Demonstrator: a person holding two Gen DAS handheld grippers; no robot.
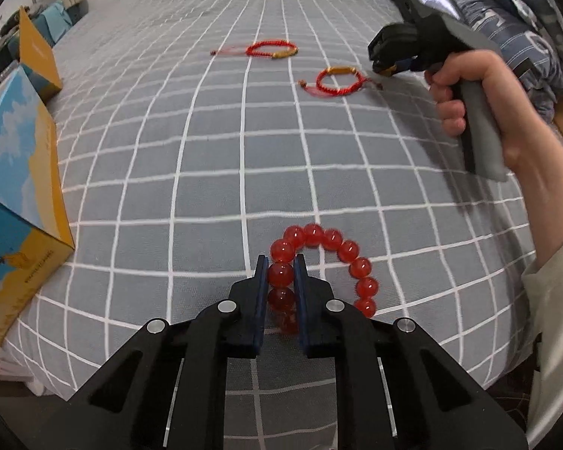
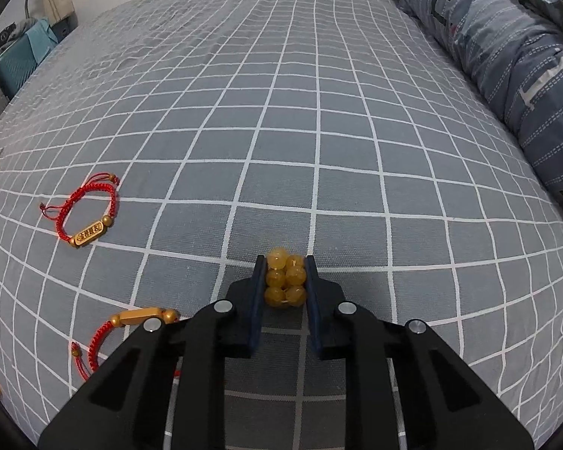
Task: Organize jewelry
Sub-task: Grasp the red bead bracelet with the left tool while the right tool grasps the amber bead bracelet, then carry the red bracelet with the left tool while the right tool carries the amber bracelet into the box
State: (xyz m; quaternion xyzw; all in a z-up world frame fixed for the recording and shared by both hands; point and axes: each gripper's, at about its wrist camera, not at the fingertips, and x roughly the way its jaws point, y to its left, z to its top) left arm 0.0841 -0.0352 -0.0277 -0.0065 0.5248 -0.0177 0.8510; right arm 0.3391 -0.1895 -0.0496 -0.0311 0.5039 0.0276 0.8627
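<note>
My left gripper [image 1: 280, 262] is shut on a red bead bracelet [image 1: 351, 251], whose loop hangs out to the right of the fingers just above the bed. My right gripper [image 2: 284, 262] is shut on a bunched yellow bead bracelet [image 2: 285, 279]. In the left wrist view the right gripper [image 1: 384, 65] is held in a hand at the far right. Two red cord bracelets with gold charms lie on the bed: one farther away [image 1: 272, 49] [image 2: 88, 212], one nearer the right gripper [image 1: 339, 80] [image 2: 131, 328], partly hidden by it in the right wrist view.
The bed has a grey sheet with a white grid [image 1: 225, 150]. A blue and yellow box [image 1: 15, 187] stands at the left edge, another yellow box [image 1: 37, 52] behind it. A folded blue patterned duvet [image 2: 506, 56] lies along the right.
</note>
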